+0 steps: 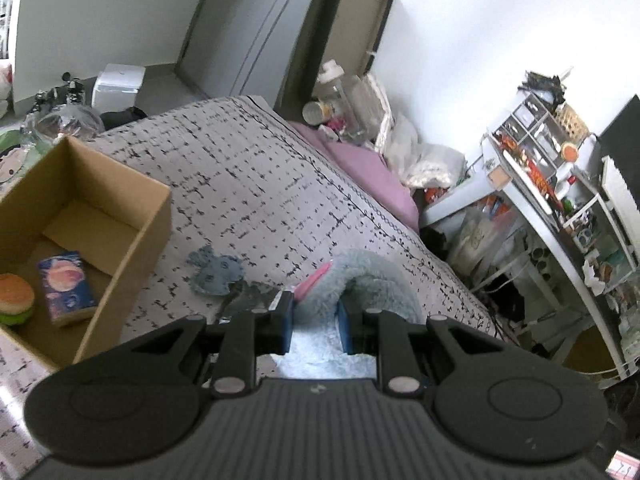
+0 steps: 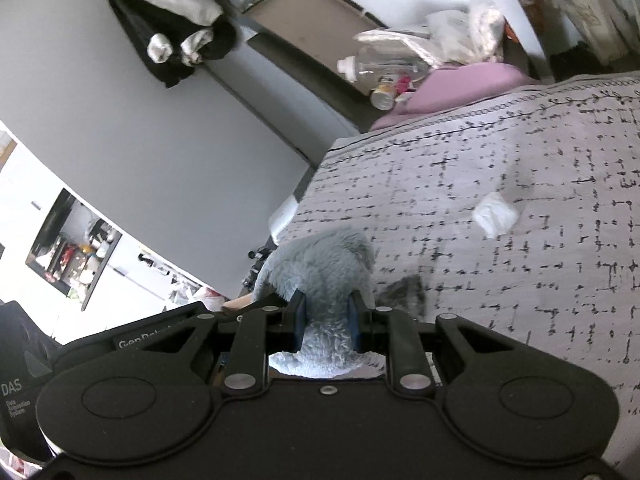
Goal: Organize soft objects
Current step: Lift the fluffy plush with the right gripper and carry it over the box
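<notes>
A fluffy grey-blue plush toy (image 1: 372,276) with a pink part is held over the patterned bedspread (image 1: 256,176). My left gripper (image 1: 316,320) is shut on one end of it. My right gripper (image 2: 326,320) is shut on another part of the same plush toy (image 2: 320,264). An open cardboard box (image 1: 156,216) sits on the bed to the left; inside lie a burger-shaped toy (image 1: 16,298) and a small blue pack with a peach picture (image 1: 66,280). A flat grey felt piece (image 1: 216,270) lies on the bed beside the box.
A pink pillow (image 1: 372,172) and bottles lie at the bed's head. A cluttered white shelf (image 1: 552,184) stands at the right. In the right wrist view a white crumpled piece (image 2: 494,214) and a dark piece (image 2: 404,288) lie on the bedspread (image 2: 520,280).
</notes>
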Motion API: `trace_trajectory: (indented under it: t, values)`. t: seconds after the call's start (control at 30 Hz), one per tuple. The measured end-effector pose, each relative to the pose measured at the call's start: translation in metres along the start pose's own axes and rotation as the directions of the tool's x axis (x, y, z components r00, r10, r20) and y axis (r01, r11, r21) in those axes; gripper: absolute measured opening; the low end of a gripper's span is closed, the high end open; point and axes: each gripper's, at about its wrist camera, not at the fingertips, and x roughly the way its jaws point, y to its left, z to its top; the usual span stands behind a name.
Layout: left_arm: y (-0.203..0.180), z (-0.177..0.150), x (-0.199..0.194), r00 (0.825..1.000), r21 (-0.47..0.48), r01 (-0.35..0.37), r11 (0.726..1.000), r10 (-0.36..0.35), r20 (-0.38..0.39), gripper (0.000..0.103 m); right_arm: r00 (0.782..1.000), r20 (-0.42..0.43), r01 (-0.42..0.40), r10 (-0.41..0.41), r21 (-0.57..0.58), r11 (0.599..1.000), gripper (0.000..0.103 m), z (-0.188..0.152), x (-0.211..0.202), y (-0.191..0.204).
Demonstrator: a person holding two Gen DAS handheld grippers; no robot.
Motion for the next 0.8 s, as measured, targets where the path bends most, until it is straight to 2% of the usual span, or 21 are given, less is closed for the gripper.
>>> trace_trajectory:
  t: [0.43,0.8]
  values:
    - [0.034,0.005,-0.048,0.998,-0.052,-0.017,0.999,0.020,0.052,0.021,0.999,-0.029,-0.047,0.046,-0.046,0.998,0.021,-0.021,-0.001,0.045]
    - [0.065,0.012,-0.068,0.995,-0.102,-0.023,0.994,0.033,0.094,0.021,0.997,-0.054,-0.066,0.061,-0.098,0.993,0.021,-0.031,0.014,0.080]
